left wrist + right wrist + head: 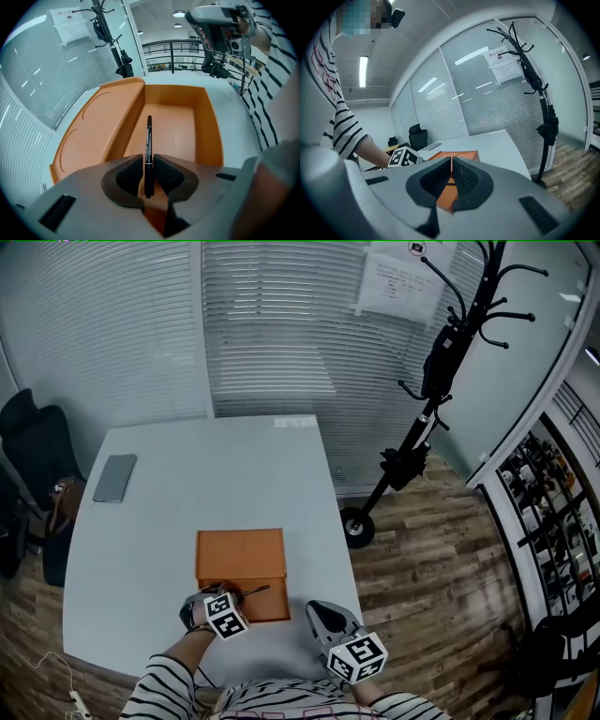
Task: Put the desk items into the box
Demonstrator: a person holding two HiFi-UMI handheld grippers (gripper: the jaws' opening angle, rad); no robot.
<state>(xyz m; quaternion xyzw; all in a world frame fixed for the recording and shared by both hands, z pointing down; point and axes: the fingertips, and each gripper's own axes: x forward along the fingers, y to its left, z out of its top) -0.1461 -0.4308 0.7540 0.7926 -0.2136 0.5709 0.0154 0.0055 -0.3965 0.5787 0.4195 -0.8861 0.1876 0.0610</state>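
Observation:
An orange box lies open near the table's front edge, its lid folded back flat. My left gripper is shut on a black pen, which points forward over the box's empty inside. In the head view the left gripper sits at the box's front left corner, with the pen lying across the front part of the box. My right gripper hovers just right of the box with its jaws shut and nothing between them; its own view shows the gripper aimed past the box.
A grey flat device lies at the white table's far left. A black chair stands left of the table. A black coat rack and a scooter stand on the wooden floor to the right.

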